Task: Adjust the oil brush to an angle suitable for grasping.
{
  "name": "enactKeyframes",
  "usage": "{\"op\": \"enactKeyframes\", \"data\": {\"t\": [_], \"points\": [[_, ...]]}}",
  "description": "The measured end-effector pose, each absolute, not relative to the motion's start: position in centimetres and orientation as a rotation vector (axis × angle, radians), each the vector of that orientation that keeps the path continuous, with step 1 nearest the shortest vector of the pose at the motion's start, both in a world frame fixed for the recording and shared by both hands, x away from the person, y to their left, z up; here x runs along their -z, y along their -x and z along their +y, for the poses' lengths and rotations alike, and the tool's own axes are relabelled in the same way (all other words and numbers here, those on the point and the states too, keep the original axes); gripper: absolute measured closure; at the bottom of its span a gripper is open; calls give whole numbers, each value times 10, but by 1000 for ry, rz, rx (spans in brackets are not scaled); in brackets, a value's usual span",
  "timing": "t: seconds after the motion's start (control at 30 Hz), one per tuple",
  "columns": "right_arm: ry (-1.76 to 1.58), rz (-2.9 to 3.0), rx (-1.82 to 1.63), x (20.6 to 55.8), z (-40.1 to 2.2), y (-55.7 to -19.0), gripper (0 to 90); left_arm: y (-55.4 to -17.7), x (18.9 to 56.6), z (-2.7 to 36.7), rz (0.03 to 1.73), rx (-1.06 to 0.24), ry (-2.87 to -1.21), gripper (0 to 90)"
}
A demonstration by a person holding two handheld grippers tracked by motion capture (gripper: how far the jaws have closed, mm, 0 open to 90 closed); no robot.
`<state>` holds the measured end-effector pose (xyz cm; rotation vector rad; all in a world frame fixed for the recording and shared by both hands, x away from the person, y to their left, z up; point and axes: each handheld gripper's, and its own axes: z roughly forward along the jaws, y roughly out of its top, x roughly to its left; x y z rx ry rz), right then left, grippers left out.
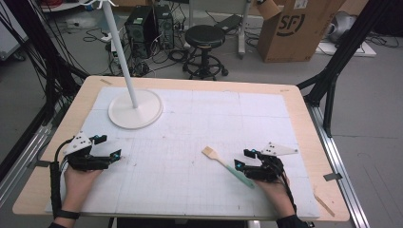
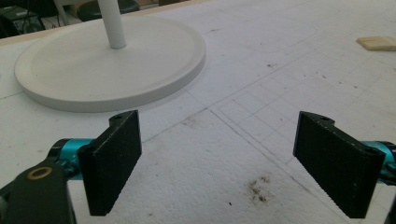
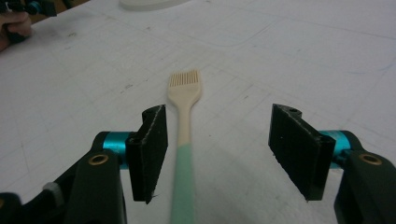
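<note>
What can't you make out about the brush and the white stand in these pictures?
- Brush: the handle's end is cut off by the bottom edge of the right gripper view; in the high view the right tool covers it.
- White stand: its pole leaves the high view's top edge.

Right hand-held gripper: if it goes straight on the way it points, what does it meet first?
The right hand-held gripper already straddles the brush handle, jaws open, not pressing. Straight ahead lies the brush's bristle head, then bare white mat; depth is hard to judge.
</note>
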<state>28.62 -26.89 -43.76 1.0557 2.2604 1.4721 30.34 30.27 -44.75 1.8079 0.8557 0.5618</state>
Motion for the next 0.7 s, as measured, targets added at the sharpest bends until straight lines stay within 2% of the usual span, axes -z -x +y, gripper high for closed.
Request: {"op": "enactKeyframes", "data": {"t": [0.3,0.7], "points": [[-1055,2361,-1361,445,-238,-290,477,-303,448,302,856,-566,-1811,160],[-1050,2447,-1243,448,-222,-298,621,-303,448,302,855,-571,-1813,161]]}}
